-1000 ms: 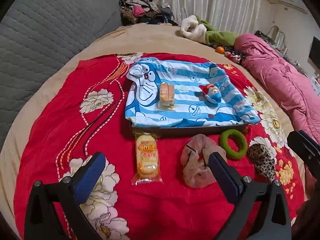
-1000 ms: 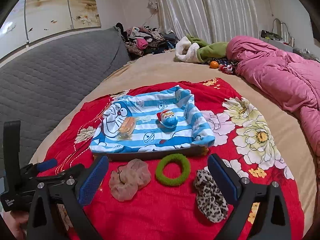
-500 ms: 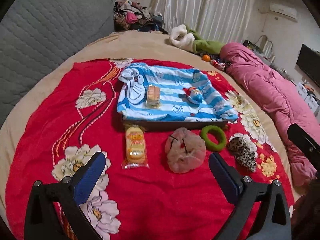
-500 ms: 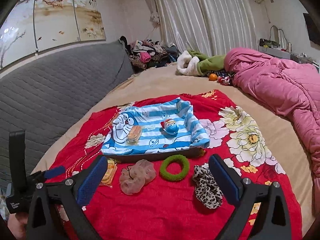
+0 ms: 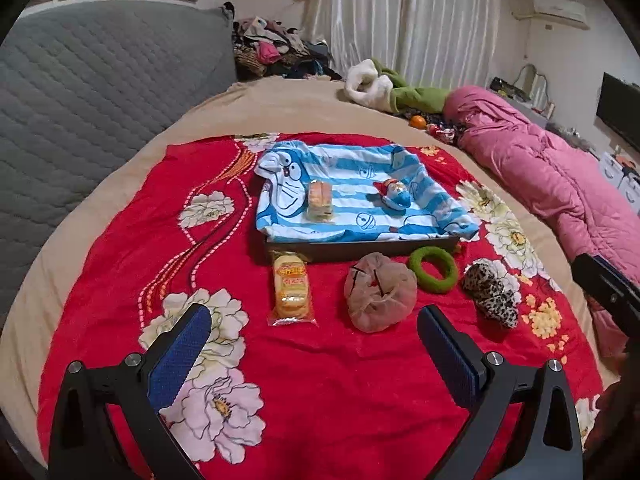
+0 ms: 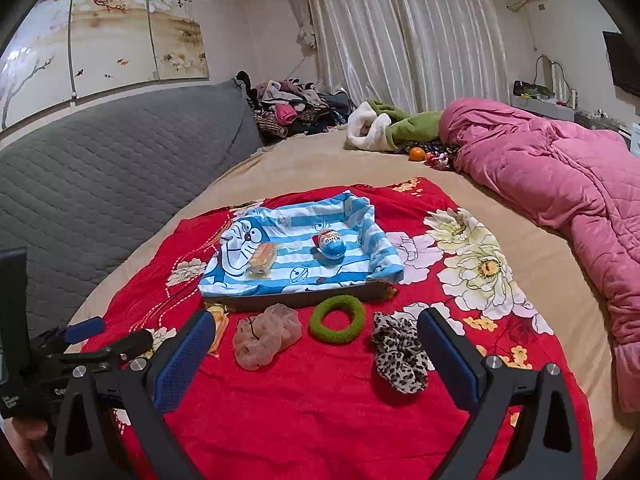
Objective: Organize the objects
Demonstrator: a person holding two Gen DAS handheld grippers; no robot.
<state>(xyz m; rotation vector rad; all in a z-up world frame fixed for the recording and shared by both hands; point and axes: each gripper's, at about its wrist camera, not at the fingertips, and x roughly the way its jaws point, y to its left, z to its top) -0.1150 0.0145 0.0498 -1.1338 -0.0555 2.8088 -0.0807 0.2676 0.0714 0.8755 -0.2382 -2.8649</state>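
both cams pulled back & up vs the earlier frames, so more of the bed shows and the items sit smaller in view. left gripper (image 5: 314,334) jaws wide apart, nothing between them, touching nothing, hovering over the red floral blanket (image 5: 120,248). right gripper (image 6: 314,340) same: spread wide, empty, off the blanket.

tray (image 5: 360,250) lined w/ blue striped cartoon cloth (image 5: 348,208) sits mid-blanket; inside it a wrapped snack (image 5: 319,200) at left and a red/blue egg toy (image 5: 394,194) at right, apart from each other.

row in front of tray, l to r: yellow snack pack (image 5: 291,288) just at the tray's front edge, pink scrunchie (image 5: 378,296), green ring scrunchie (image 5: 433,270), leopard scrunchie (image 5: 490,292). pink and green nearly touching.

right cam: leopard scrunchie (image 6: 398,356) lies just beside the right finger's inner side; snack pack mostly hidden behind left finger.

surroundings: pink quilt (image 6: 560,176) along right side, grey quilted headboard (image 5: 88,92) left, clothes pile (image 6: 288,108) far end. nothing blocks the row.
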